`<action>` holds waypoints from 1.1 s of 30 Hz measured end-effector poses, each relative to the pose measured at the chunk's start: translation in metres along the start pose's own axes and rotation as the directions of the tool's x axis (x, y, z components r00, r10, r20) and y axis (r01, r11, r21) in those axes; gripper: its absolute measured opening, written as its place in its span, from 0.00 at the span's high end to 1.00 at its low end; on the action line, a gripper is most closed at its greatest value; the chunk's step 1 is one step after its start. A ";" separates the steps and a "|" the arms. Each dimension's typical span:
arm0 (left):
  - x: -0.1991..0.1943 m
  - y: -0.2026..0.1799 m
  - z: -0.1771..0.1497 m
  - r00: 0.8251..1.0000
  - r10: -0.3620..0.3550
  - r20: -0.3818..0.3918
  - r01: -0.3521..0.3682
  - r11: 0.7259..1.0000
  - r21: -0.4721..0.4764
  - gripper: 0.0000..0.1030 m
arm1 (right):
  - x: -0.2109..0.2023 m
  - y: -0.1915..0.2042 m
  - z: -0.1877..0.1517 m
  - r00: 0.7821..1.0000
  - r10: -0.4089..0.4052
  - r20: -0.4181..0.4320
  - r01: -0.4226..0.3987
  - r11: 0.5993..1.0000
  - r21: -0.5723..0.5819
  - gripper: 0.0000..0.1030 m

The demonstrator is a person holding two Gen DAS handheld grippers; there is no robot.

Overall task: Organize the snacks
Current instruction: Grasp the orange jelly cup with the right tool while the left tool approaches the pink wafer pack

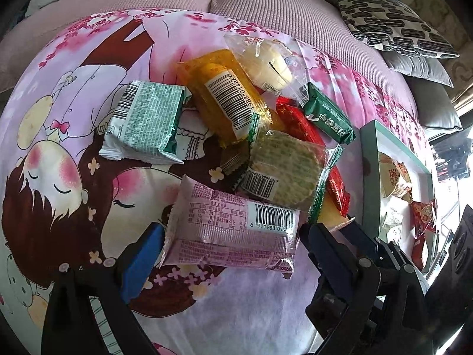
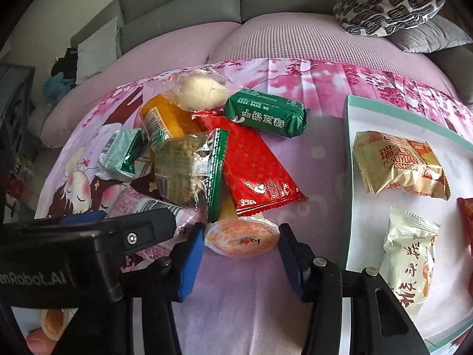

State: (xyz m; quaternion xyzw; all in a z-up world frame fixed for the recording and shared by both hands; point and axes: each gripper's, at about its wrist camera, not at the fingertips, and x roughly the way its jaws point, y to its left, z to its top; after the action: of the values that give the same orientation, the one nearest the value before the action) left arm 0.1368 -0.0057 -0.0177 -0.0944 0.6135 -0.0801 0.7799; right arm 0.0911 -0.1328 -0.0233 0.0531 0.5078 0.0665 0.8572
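A pile of wrapped snacks lies on a pink cartoon-print sheet [image 1: 74, 118]. My left gripper [image 1: 232, 236] is open, its fingers on either side of a pink packet with a barcode [image 1: 233, 230]. My right gripper [image 2: 241, 244] is open around a round orange jelly cup [image 2: 242, 236]. Behind lie a green-edged rice cracker pack [image 1: 283, 168], a red packet [image 2: 254, 165], a dark green packet [image 2: 266, 114], an orange packet [image 1: 224, 100], a clear bun pack [image 1: 266, 59] and a pale green packet [image 1: 145, 121]. A teal-rimmed white box [image 2: 351, 177] at the right holds several snacks.
A patterned cushion [image 2: 387, 6] and grey cushions [image 2: 428, 38] sit at the back right on a grey sofa [image 2: 207, 9]. Pink pillows [image 2: 295, 41] lie behind the sheet. The left gripper's body [image 2: 74, 251] fills the right wrist view's lower left.
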 end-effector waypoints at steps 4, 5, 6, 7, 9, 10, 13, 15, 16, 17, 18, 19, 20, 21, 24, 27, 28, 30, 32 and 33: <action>0.000 -0.003 0.000 1.000 0.003 0.001 -0.003 1.000 0.011 0.05 | -0.002 0.000 -0.001 1.000 0.001 0.002 -0.001 1.000 0.002 0.50; 0.000 -0.004 0.000 1.000 0.006 0.001 -0.006 1.000 0.015 0.05 | -0.002 -0.001 -0.002 1.000 0.000 0.000 0.000 1.000 0.005 0.50; 0.000 -0.006 0.000 1.000 0.010 0.001 -0.010 1.000 0.019 0.05 | -0.003 -0.002 -0.003 1.000 -0.005 -0.003 0.005 1.000 0.007 0.50; 0.001 -0.008 -0.001 1.000 0.014 0.001 -0.014 1.000 0.022 0.05 | -0.004 -0.002 -0.004 1.000 -0.010 -0.004 0.010 1.000 0.008 0.50; 0.002 -0.011 -0.001 1.000 0.020 0.000 -0.020 0.999 0.031 0.05 | -0.007 -0.002 -0.008 1.000 -0.021 -0.009 0.021 1.000 0.011 0.50; 0.003 -0.013 -0.001 1.000 0.024 -0.002 -0.024 0.999 0.034 0.05 | -0.008 -0.002 -0.009 1.000 -0.023 -0.011 0.023 1.000 0.014 0.50; 0.005 -0.015 -0.002 0.999 0.034 -0.005 -0.033 0.999 0.043 0.05 | -0.011 -0.003 -0.014 0.999 -0.027 -0.018 0.028 0.999 0.022 0.50; 0.007 -0.017 -0.002 0.999 0.047 -0.009 -0.046 0.998 0.050 0.05 | -0.012 -0.003 -0.016 0.999 -0.032 -0.025 0.033 0.999 0.027 0.50; 0.009 -0.017 -0.002 0.998 0.053 -0.013 -0.053 0.997 0.053 0.05 | -0.013 -0.003 -0.017 0.999 -0.034 -0.027 0.035 0.999 0.029 0.50; 0.011 -0.018 -0.003 0.998 0.058 -0.017 -0.057 0.997 0.056 0.05 | -0.014 -0.003 -0.018 0.999 -0.035 -0.028 0.036 0.999 0.030 0.50; 0.013 -0.019 -0.003 0.998 0.062 -0.020 -0.060 0.997 0.057 0.05 | -0.014 -0.003 -0.018 0.999 -0.036 -0.030 0.037 0.999 0.029 0.50; 0.015 -0.020 -0.003 0.997 0.068 -0.024 -0.066 0.996 0.059 0.05 | -0.014 -0.003 -0.019 0.999 -0.036 -0.031 0.037 0.999 0.030 0.50; 0.017 -0.020 -0.003 0.997 0.075 -0.025 -0.073 0.996 0.058 0.05 | -0.014 -0.004 -0.019 0.999 -0.035 -0.032 0.036 0.999 0.031 0.50; 0.019 -0.021 -0.003 0.996 0.084 -0.026 -0.082 0.995 0.057 0.05 | -0.014 -0.005 -0.019 0.999 -0.033 -0.033 0.035 0.999 0.033 0.50; 0.022 -0.022 -0.003 0.995 0.099 -0.025 -0.098 0.993 0.065 0.05 | -0.013 -0.004 -0.019 0.999 -0.031 -0.034 0.033 0.999 0.036 0.50; 0.024 -0.026 -0.001 0.994 0.104 -0.014 -0.103 0.992 0.071 0.08 | -0.013 -0.004 -0.019 0.999 -0.031 -0.034 0.032 0.999 0.038 0.50; 0.023 -0.027 -0.003 0.995 0.103 -0.012 -0.102 0.992 0.071 0.09 | -0.013 -0.004 -0.019 0.999 -0.030 -0.034 0.032 0.999 0.039 0.50; 0.024 -0.031 -0.004 0.994 0.107 -0.002 -0.106 0.992 0.068 0.12 | -0.013 -0.004 -0.019 0.999 -0.029 -0.033 0.030 0.999 0.042 0.50; 0.021 -0.031 -0.005 0.995 0.101 0.008 -0.101 0.993 0.061 0.15 | -0.014 -0.004 -0.019 0.999 -0.029 -0.033 0.031 0.999 0.043 0.50; 0.020 -0.030 -0.005 0.995 0.095 0.011 -0.096 0.994 0.056 0.16 | -0.014 -0.004 -0.019 0.999 -0.029 -0.033 0.031 0.999 0.044 0.50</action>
State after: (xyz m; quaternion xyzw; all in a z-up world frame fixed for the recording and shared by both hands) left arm 0.1368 -0.0397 -0.0305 -0.0431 0.6114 -0.0597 0.7878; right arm 0.0682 -0.1389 -0.0210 0.0635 0.5237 0.0432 0.8484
